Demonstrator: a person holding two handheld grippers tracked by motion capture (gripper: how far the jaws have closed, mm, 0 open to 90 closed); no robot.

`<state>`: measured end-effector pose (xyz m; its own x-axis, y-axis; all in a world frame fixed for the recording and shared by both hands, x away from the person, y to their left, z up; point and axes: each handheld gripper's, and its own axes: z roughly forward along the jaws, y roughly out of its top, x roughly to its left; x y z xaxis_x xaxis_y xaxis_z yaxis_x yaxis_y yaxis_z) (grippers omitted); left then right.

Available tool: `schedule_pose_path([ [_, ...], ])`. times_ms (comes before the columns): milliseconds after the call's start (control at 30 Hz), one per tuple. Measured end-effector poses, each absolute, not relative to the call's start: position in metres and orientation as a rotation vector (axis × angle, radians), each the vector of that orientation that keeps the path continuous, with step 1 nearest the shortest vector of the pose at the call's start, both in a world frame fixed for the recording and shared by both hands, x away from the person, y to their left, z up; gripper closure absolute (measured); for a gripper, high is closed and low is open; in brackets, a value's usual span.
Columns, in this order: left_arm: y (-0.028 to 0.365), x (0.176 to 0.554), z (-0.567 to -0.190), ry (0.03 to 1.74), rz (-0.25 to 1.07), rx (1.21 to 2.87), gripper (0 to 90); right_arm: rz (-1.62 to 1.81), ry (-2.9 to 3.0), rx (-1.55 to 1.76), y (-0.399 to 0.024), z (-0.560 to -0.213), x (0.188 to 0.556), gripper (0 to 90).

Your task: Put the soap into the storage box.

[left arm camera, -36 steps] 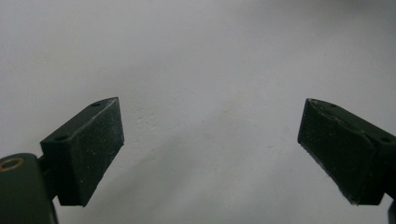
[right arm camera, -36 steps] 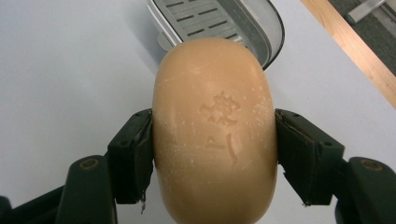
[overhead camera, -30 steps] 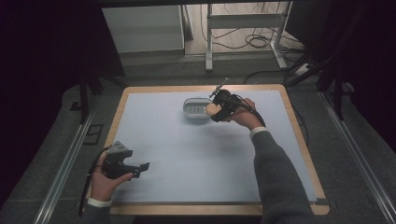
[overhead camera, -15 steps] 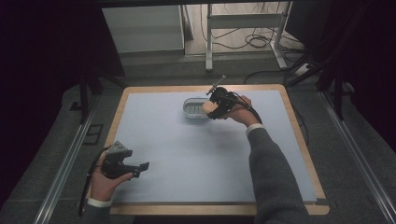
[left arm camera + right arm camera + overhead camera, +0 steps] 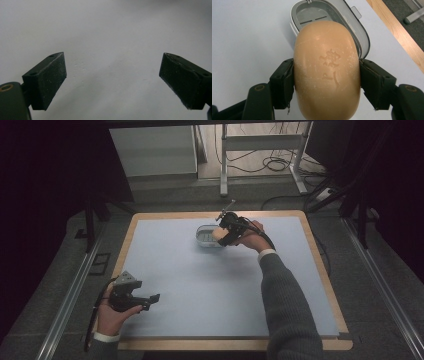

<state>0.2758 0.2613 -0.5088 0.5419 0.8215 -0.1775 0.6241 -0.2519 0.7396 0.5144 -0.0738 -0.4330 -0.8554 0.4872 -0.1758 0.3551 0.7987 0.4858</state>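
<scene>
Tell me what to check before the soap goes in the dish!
1. Soap held tight: ok. The right gripper has its jaws pressed on both sides of the bar.
2. Dish empty: ok as far as it shows; the soap hides part of the inside.
3. Soap lined up with the dish: ok. In the right gripper view the bar sits just before the dish opening.
4. Dish flat on the table: ok.
5. Left gripper out of the way: ok. It rests near the table's front left with its jaws open and nothing between them.
6. Soap slippery or wet: cannot tell.
</scene>
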Motion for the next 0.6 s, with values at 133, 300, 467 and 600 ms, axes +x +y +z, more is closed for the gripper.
schedule_pose_path([
  [133,0.261,0.275,-0.508,1.165,0.308,1.979,7.7,0.65,2.7,0.647,-0.07,-0.433,0.517,32.4],
  [300,0.26,0.275,-0.508,1.165,0.307,1.981,7.6,0.659,2.698,0.627,-0.066,-0.432,0.521,32.4],
  [467,0.26,0.275,-0.509,1.164,0.304,1.983,7.6,0.665,2.695,0.626,-0.061,-0.435,0.524,32.4],
  [600,0.258,0.276,-0.51,1.161,0.296,1.986,7.7,0.655,2.701,0.624,-0.055,-0.438,0.529,32.4],
])
